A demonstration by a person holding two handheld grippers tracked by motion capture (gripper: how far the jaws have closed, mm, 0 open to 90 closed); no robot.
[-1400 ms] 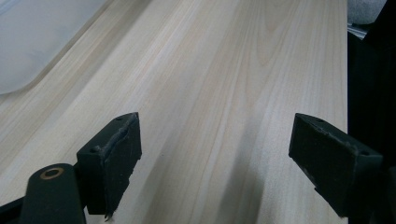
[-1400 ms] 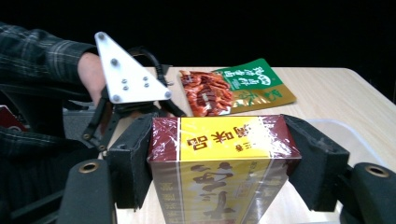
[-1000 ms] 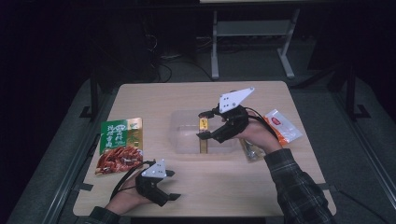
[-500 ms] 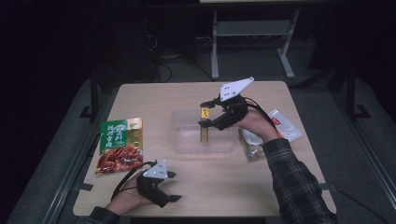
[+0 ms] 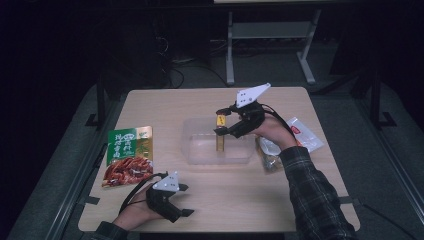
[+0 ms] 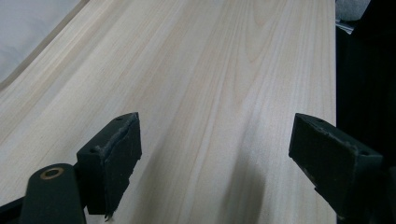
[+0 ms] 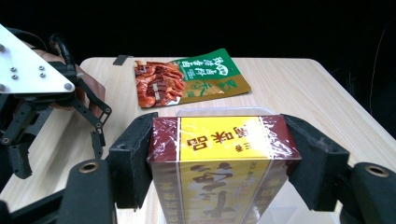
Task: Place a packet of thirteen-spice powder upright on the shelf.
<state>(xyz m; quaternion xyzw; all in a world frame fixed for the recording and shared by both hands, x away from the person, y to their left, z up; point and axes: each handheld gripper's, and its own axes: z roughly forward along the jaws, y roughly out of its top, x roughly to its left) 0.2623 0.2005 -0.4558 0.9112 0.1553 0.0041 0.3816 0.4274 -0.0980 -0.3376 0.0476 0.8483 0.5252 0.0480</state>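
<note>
**Light wooden table and what lies on it**

Table (image 5: 220, 200): rectangular, pale wood-grain top. On it:
- Clear plastic tray (image 5: 200, 150), near centre.
- Green and red food pouch (image 5: 128, 156), flat, at 9 o'clock from the tray, well apart.
- Clear wrapped packet (image 5: 270, 159), just beside the tray at 3 o'clock.
- White packet with red label (image 5: 306, 135), at 3 o'clock, towards the table edge.

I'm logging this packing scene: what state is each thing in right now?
Right gripper: shut on the yellow box.
Yellow box: wrapped, held upright over the clear tray.
Clear tray: lidless, on the table.
Left gripper: open, holding nothing.
Green snack pouch: lying flat.
White packet: lying flat.
</note>
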